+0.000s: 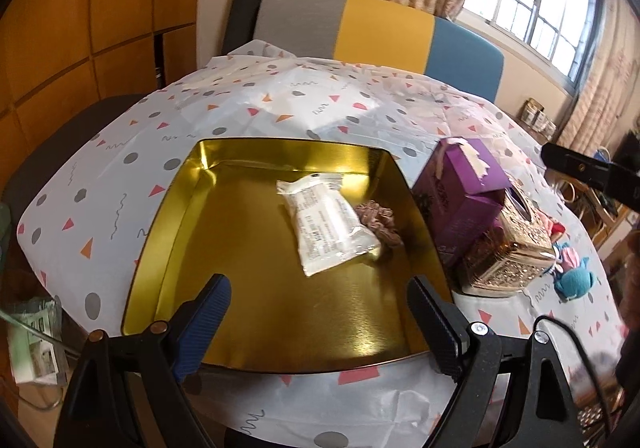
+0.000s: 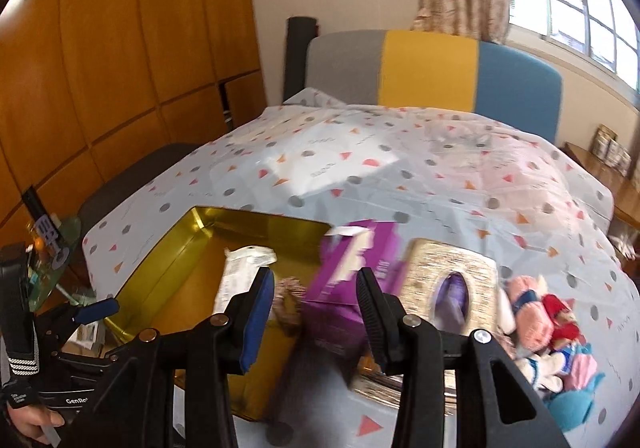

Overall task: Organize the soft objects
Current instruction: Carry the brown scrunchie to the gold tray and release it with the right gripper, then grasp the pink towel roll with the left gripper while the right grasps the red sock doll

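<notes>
1. Beside the gold metal tissue holder (image 2: 452,268), at the right of the patterned worktop (image 1: 224,116), lay the heap of soft knitted dolls in pink, red and teal (image 2: 548,324), not yet tidied; reaching for it across the holder risked knocking that holder or catching only one doll of the tangle.
2. Inside the shallow gold metal tray (image 1: 256,176) a white plastic packet (image 1: 328,220) already lay partly over a brownish-pink fabric scrunchie (image 1: 380,220); anything dropped carelessly there could slide on the slick metal.
3. The purple cardboard box (image 1: 464,184) stood hard against the tray's right wall and could tip if clipped in passing.
4. The right gripper (image 2: 314,312) had its fingers partly apart and empty, in a blurred view, so misjudged aim seemed likely.
5. The left gripper (image 1: 320,322) hung with its fingers spread wide and empty over the tray's near edge, where it might nudge the tray.
</notes>
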Demonstrator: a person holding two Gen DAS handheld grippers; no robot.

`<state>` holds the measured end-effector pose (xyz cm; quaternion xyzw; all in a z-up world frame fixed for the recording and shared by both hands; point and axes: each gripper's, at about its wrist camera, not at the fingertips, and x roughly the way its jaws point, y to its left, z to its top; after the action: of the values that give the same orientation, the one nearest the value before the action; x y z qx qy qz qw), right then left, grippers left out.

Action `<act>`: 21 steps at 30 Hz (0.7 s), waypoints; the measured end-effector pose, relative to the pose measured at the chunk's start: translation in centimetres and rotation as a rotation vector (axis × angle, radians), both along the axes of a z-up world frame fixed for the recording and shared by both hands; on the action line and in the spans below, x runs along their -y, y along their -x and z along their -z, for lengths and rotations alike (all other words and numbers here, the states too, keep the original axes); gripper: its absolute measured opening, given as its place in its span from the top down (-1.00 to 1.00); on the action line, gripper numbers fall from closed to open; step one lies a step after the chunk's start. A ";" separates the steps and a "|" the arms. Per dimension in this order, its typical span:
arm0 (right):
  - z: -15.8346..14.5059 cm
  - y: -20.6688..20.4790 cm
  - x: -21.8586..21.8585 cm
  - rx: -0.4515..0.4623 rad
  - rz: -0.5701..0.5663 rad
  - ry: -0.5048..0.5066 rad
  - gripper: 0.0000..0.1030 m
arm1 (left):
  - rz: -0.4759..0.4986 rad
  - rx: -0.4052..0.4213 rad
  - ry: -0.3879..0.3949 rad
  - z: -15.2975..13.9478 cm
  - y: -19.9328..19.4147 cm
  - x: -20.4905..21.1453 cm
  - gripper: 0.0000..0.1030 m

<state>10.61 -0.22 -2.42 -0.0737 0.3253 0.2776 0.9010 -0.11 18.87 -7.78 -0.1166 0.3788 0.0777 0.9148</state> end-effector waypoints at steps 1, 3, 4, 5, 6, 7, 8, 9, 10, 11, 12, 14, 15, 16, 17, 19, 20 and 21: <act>-0.2 0.0 0.9 0.005 0.019 -0.006 0.17 | 0.008 0.001 -0.004 -0.1 -0.1 0.3 -0.75; -0.5 0.0 2.5 0.015 0.055 -0.014 0.17 | 0.025 0.003 -0.016 -0.3 -0.2 1.0 -0.75; -0.6 -0.1 3.4 0.019 0.074 -0.018 0.17 | 0.033 0.005 -0.022 -0.4 -0.2 1.5 -0.75; -0.8 -0.2 4.3 0.023 0.097 -0.023 0.17 | 0.045 0.005 -0.028 -0.5 -0.3 1.9 -0.75; -0.9 -0.3 5.3 0.028 0.120 -0.026 0.16 | 0.054 0.006 -0.032 -0.6 -0.4 2.2 -0.75; -1.0 -0.4 6.4 0.032 0.146 -0.029 0.16 | 0.067 0.006 -0.038 -0.7 -0.5 2.6 -0.75; -1.0 -0.5 7.4 0.035 0.167 -0.031 0.14 | 0.076 0.005 -0.041 -0.7 -0.6 3.0 -0.75; -1.1 -0.6 8.5 0.036 0.192 -0.032 0.12 | 0.088 0.005 -0.045 -0.8 -0.7 3.4 -0.75; -1.1 -0.9 9.7 0.037 0.223 -0.032 0.09 | 0.102 0.005 -0.049 -0.9 -0.8 3.8 -0.75; -1.1 -1.0 10.7 0.039 0.249 -0.032 0.05 | 0.120 0.008 -0.053 -1.0 -0.8 4.3 -0.75; -1.1 -1.2 11.9 0.040 0.279 -0.033 0.04 | 0.136 0.011 -0.057 -1.1 -0.9 4.8 -0.75; -1.0 -1.4 14.6 0.041 0.347 -0.041 0.03 | 0.173 0.015 -0.069 -1.4 -1.1 5.9 -0.75; -1.0 -1.6 15.9 0.041 0.382 -0.044 0.03 | 0.191 0.015 -0.072 -1.4 -1.2 6.4 -0.75; -0.8 -1.8 17.4 0.039 0.424 -0.048 0.02 | 0.209 0.016 -0.077 -1.6 -1.4 6.9 -0.75; -0.6 -2.0 19.1 0.036 0.474 -0.055 0.01 | 0.227 0.021 -0.086 -1.8 -1.5 7.6 -0.75; 0.0 -2.5 22.2 0.023 0.572 -0.072 -0.02 | 0.255 0.030 -0.097 -2.0 -1.7 8.5 -0.75; 0.5 -2.8 23.8 0.011 0.629 -0.082 -0.04 | 0.276 0.032 -0.101 -2.2 -1.8 9.1 -0.75; 1.0 -3.1 25.5 -0.003 0.688 -0.091 -0.04 | 0.292 0.034 -0.103 -2.3 -2.0 9.7 -0.75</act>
<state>13.76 -25.72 -3.42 0.0807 0.3196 -0.0282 0.9437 1.87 9.21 -5.47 -0.0145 0.3717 -0.0391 0.9274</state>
